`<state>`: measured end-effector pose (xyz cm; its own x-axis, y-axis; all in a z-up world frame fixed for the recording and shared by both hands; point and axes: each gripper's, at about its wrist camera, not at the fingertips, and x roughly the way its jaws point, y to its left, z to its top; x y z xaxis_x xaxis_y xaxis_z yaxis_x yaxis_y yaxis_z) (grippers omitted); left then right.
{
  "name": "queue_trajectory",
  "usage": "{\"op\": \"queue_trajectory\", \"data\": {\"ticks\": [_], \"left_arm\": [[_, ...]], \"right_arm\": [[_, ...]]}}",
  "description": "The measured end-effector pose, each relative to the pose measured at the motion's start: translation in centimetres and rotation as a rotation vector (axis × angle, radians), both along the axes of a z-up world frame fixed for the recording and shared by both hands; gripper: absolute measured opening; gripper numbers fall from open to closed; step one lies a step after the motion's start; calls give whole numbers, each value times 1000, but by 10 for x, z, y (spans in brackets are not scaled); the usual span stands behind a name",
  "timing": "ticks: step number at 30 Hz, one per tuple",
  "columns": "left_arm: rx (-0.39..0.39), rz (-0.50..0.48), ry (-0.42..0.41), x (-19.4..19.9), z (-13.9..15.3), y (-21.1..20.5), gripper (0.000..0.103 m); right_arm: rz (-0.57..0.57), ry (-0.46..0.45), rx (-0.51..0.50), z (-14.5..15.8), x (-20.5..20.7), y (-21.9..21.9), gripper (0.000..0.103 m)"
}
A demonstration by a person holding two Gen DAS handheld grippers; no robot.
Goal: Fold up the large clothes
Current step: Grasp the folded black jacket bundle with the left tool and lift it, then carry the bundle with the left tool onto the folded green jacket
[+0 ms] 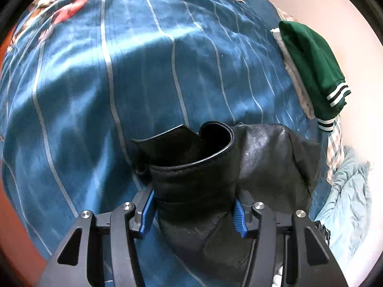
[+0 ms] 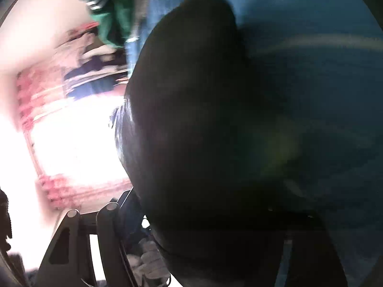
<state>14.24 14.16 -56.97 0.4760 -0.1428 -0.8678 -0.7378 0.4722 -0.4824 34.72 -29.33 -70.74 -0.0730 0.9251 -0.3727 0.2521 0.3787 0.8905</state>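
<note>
A black leather jacket (image 1: 198, 177) hangs bunched over the blue striped bedspread (image 1: 119, 83). My left gripper (image 1: 194, 211) is shut on a thick fold of it, with the blue pads (image 1: 240, 217) pressed on either side. In the right wrist view the picture is blurred by motion. The same black jacket (image 2: 203, 131) fills the middle and covers the gap of my right gripper (image 2: 205, 227), which seems closed on it; its right finger is hidden in the dark.
A folded green garment with white stripes (image 1: 316, 69) lies on a stack at the bed's right edge, also visible blurred in the right wrist view (image 2: 107, 12). A checked cloth (image 1: 335, 148) and pale blue fabric (image 1: 347, 203) lie below it. A bright window area (image 2: 71, 131) is at left.
</note>
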Motion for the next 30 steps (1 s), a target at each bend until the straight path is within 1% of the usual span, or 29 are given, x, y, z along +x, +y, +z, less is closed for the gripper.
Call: {"op": "queue_trajectory", "data": {"ticks": [1, 2, 3, 4, 6, 9, 13, 14, 15, 17, 20, 21, 22, 24, 26, 27, 30], "left_arm": [[19, -10, -4, 1, 6, -2, 49], [39, -23, -5, 2, 12, -4, 42], [58, -38, -7, 3, 20, -5, 37], [71, -50, -11, 4, 30, -6, 35], [100, -68, -6, 7, 48, -7, 32], [130, -89, -24, 10, 81, -3, 31], [144, -138, -71, 20, 129, 11, 31], [150, -152, -77, 24, 140, 14, 31], [154, -165, -85, 30, 152, 18, 31], [159, -197, -103, 50, 176, 28, 31], [138, -255, -156, 86, 207, 49, 31], [131, -269, -181, 96, 216, 56, 31], [127, -288, -212, 112, 227, 63, 31], [119, -317, -252, 143, 243, 76, 31], [119, -339, -287, 179, 257, 88, 31], [115, -348, -315, 203, 265, 95, 31], [114, -345, -371, 253, 278, 107, 31]], "right_arm": [[-5, 7, 8, 0, 1, 1, 69], [-12, 10, 19, 2, 1, 2, 65], [-28, 12, 35, 7, -1, 1, 54], [-39, 11, 49, 12, -2, 2, 50], [-41, -11, 43, 28, -6, 6, 48], [-60, -20, 75, 52, -9, 16, 47], [-101, -28, 116, 90, -9, 28, 46], [-110, -28, 122, 99, -9, 28, 46], [-124, -34, 128, 114, -6, 34, 46], [-145, -43, 128, 136, 1, 42, 46], [-190, -72, 123, 177, 22, 62, 46], [-210, -91, 122, 196, 34, 69, 46], [-221, -104, 120, 204, 40, 70, 46], [-256, -144, 115, 231, 65, 81, 46], [-286, -192, 101, 258, 105, 94, 46], [-295, -209, 96, 268, 124, 98, 46], [-324, -252, 99, 289, 187, 105, 46]]}}
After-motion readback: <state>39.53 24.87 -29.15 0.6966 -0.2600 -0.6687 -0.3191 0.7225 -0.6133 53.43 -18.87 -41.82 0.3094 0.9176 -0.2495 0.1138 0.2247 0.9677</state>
